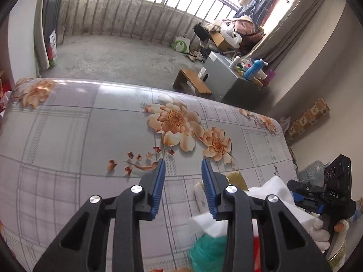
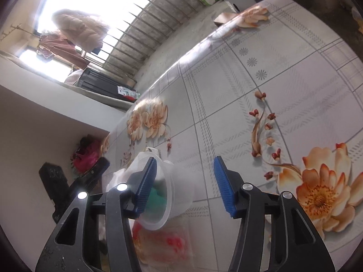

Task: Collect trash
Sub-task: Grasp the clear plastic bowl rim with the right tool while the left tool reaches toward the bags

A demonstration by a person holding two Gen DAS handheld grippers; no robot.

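A floral tablecloth (image 1: 90, 124) covers the table, grey checks with big peach blossoms. Beyond its far edge, a small wooden stool (image 1: 192, 82) sits on the concrete floor, right beside a grey cabinet (image 1: 223, 77). On top of that cabinet, a blue bottle (image 1: 253, 69) lies among other bottles. Further back, a white-and-green paper bag (image 1: 181, 44) leans at the metal railing (image 1: 140, 6). Clothes (image 2: 77, 31) hang against the bright window.

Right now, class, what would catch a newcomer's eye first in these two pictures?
The big orange flowers printed on the grey checked tablecloth stand out most. Next, the clear plastic cup lying on its side beside the right gripper, with white tissue and other litter close by.
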